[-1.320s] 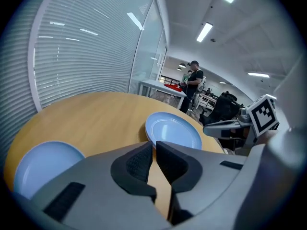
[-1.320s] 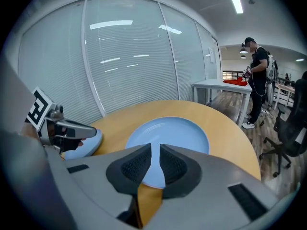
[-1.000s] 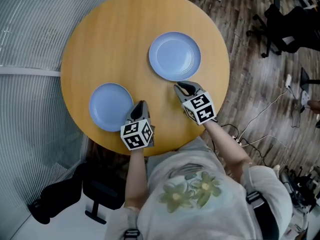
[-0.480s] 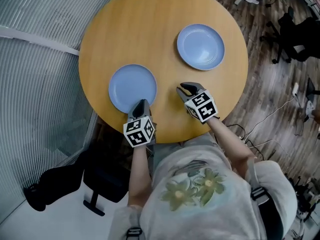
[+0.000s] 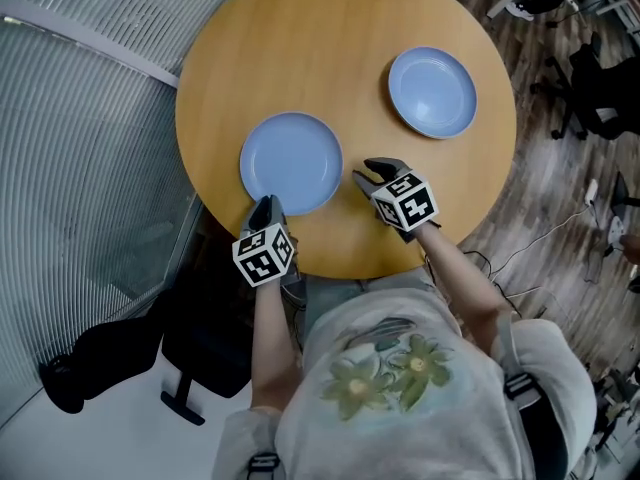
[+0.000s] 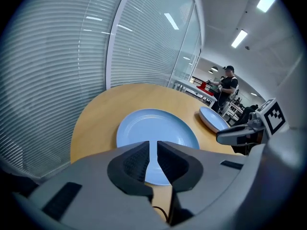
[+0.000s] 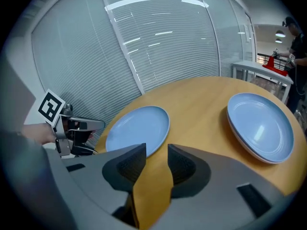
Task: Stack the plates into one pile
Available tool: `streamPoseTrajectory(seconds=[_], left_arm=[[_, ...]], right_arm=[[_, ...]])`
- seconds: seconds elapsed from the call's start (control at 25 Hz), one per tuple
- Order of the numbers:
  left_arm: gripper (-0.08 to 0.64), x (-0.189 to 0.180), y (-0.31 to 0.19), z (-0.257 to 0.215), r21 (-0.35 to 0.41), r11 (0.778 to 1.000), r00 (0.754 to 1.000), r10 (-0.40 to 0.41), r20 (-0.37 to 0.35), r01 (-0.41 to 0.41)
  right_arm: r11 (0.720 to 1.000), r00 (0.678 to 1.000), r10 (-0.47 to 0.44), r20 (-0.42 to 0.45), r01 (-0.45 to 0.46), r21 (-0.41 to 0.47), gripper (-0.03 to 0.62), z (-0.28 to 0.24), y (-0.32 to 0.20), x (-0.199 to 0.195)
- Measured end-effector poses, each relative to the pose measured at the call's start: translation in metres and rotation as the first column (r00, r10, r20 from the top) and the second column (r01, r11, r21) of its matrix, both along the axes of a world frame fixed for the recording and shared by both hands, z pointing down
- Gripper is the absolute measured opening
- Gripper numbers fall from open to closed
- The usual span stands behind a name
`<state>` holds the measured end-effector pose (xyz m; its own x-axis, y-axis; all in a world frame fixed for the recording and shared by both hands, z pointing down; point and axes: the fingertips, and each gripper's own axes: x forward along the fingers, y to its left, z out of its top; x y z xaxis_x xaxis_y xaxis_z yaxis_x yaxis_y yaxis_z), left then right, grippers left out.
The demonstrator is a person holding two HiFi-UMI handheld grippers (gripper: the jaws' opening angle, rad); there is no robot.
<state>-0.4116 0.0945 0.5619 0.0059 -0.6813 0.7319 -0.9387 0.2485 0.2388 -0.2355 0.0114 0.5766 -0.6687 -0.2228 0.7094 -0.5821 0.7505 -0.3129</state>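
Note:
Two light blue plates lie apart on the round wooden table (image 5: 300,48): a near one (image 5: 291,162) (image 6: 153,128) (image 7: 139,128) and a far one (image 5: 432,92) (image 6: 213,119) (image 7: 261,126) to its right. My left gripper (image 5: 263,208) (image 6: 152,150) hovers at the near plate's front rim, its jaws closed to a thin slit with nothing in them. My right gripper (image 5: 368,173) (image 7: 157,152) sits just right of that plate. Its jaws have just been opening and hold nothing.
A glass wall with blinds (image 5: 80,148) curves round the table's left side. A black chair (image 5: 200,358) stands below the table edge, and office chairs (image 5: 600,78) and cables (image 5: 530,248) are on the floor at right. A person (image 6: 228,87) stands far behind.
Both grippers have moved left across the table, away from the far plate and up to the near plate. The right gripper's jaws have parted.

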Motion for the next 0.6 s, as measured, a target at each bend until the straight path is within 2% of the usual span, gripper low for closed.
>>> streamPoseTrajectory(seconds=[0.12,0.36,0.48,0.6], left_arm=[[0.047,-0.027,-0.002,0.007,-0.013,1.0,1.0,-0.01,0.013,0.01],[0.175,-0.065,-0.014,0.028,-0.056,0.998,1.0,0.02,0.009,-0.019],[0.184,-0.083,-0.021,0.042,-0.076,0.996,0.999,0.042,0.0,-0.042],[0.187,-0.089,-0.027,0.056,-0.101,0.993,0.998,0.063,-0.029,-0.066]], right_arm=[[0.999,1.0,0.019,-0.001,-0.019,-0.026,0.16,0.008,-0.005,-0.017],[0.995,0.998,0.07,0.001,-0.07,-0.064,0.194,0.025,-0.013,-0.045],[0.991,0.995,0.098,-0.014,-0.099,-0.092,0.199,0.04,-0.016,-0.06],[0.985,0.989,0.133,-0.064,-0.139,-0.101,0.199,0.053,-0.02,-0.063]])
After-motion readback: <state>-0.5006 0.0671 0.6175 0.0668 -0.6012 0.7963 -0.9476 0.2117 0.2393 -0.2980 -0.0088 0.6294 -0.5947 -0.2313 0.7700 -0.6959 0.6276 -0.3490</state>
